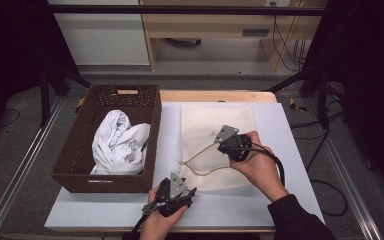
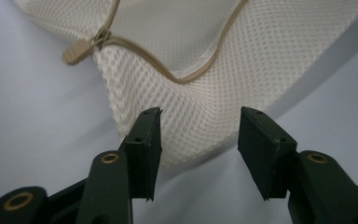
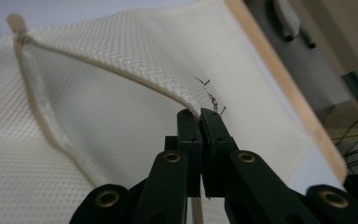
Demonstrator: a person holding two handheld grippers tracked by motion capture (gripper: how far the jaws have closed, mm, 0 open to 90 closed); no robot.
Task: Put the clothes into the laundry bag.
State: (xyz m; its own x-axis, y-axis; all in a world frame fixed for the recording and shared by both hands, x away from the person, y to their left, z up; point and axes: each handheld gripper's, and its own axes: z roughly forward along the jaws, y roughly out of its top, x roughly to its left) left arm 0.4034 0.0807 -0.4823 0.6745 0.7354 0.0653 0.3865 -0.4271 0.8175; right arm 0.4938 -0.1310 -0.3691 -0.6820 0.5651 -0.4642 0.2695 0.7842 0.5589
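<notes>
A cream mesh laundry bag (image 1: 215, 135) with a tan zipper lies flat on the white table top (image 1: 280, 150). Its zipper is open, and the zipper pull (image 2: 77, 50) sits at the bag's left side. My right gripper (image 3: 200, 114) is shut on the upper zipper edge of the bag (image 3: 121, 74) and lifts it, so the mouth gapes. My left gripper (image 2: 199, 128) stands open at the bag's near corner (image 2: 186, 116), which lies between and just beyond its jaws without being clamped. In the high view the left gripper (image 1: 192, 191) is near the table's front edge and the right gripper (image 1: 215, 143) over the bag's middle.
A dark woven basket (image 1: 80, 170) stands at the table's left and holds a crumpled white garment (image 1: 117, 142). A wooden strip (image 1: 215, 96) runs along the table's far edge. Dark frame legs and cables stand on the floor to the right.
</notes>
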